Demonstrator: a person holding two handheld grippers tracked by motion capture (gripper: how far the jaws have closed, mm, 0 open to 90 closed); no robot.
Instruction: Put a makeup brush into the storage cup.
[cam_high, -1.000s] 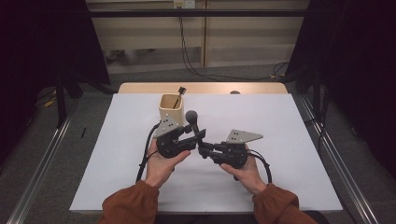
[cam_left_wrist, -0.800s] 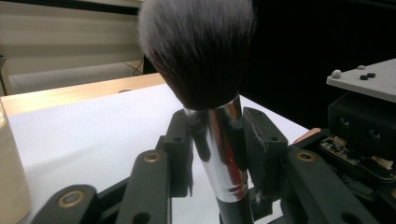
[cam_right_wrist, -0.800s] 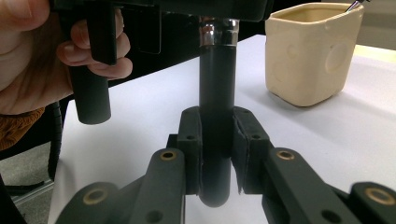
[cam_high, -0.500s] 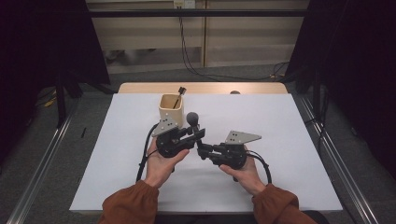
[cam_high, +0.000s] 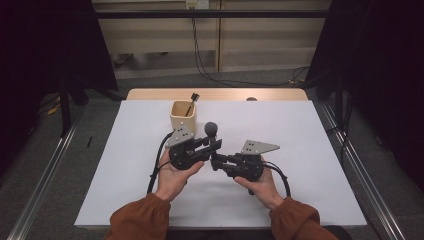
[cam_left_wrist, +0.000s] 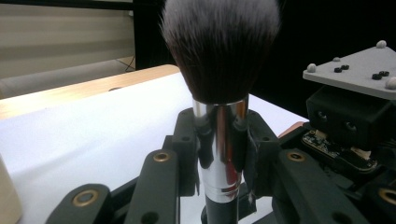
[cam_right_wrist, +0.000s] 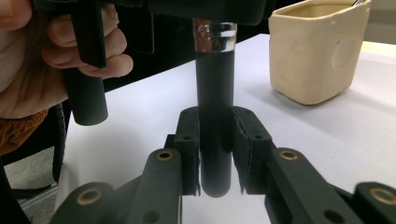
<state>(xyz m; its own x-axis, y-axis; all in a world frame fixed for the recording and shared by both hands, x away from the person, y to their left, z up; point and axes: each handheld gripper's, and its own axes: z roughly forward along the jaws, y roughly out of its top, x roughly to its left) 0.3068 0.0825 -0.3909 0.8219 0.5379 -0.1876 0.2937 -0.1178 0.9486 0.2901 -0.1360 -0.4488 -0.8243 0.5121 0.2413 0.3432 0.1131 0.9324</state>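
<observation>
Since the earlier frames, both hands have kept their place, while the left gripper (cam_high: 210, 145) has just been closing its jaws on the brush, now between them. You hold a black-handled makeup brush with a chrome collar and dark, white-tipped bristles (cam_left_wrist: 219, 135) upright between both tools. The left gripper's pads press the collar just below the bristles; the right gripper (cam_right_wrist: 215, 154) is clamped on the handle's lower end.

Risks, as judged:
- Polished chrome may slip under the left pads once the right lets go.
- Two grips on one shaft: pulling apart could twist or drop it.
- The cream ceramic holder (cam_high: 183, 115), beyond the left gripper, already has an item inside (cam_high: 190, 104); a tilted entry could knock it.
</observation>
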